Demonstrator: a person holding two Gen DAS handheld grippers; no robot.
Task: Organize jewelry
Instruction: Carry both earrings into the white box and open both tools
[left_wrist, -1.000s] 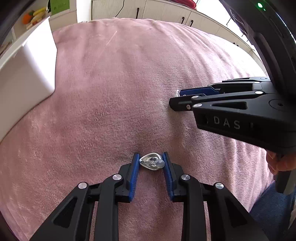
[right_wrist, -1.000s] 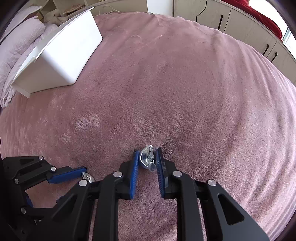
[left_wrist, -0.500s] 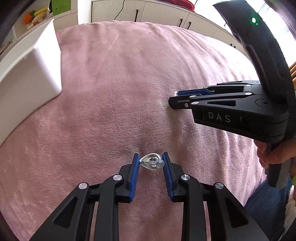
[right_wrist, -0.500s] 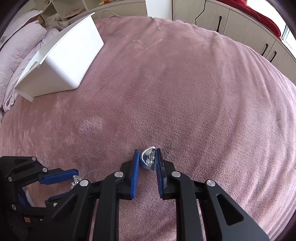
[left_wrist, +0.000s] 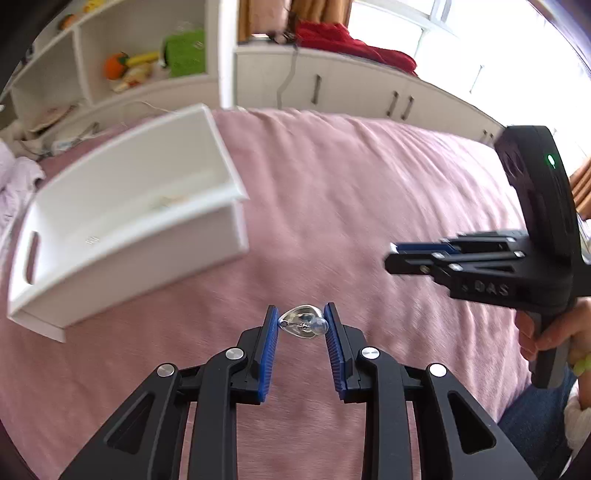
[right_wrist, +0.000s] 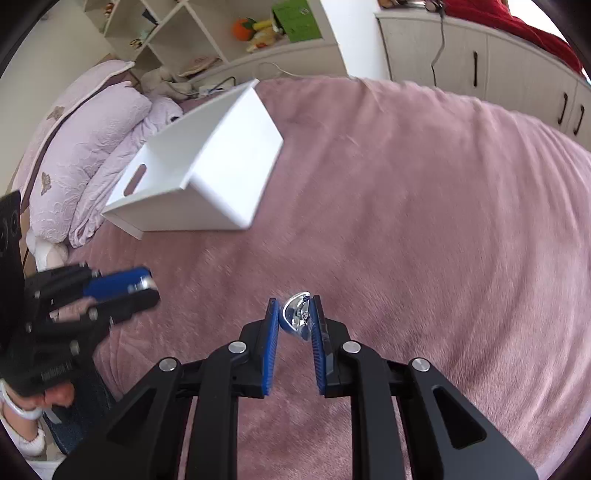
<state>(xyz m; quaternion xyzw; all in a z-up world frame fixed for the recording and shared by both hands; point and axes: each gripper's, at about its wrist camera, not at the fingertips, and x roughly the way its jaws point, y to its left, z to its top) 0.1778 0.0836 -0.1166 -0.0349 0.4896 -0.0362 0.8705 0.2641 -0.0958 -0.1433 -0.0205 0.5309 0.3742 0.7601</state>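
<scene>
A white box (left_wrist: 125, 236) sat on the pink blanket (left_wrist: 332, 177). The left gripper (left_wrist: 301, 325) was clamped on a silver earring (left_wrist: 303, 325) between its blue pads; the right gripper (right_wrist: 295, 314) likewise pinched a second silver earring (right_wrist: 296, 316).

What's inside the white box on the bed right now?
In the left wrist view the white box holds a small pale item near its back wall and a tiny silvery piece on its floor, both too blurred to identify. The near wall hides the front strip of the floor.
</scene>
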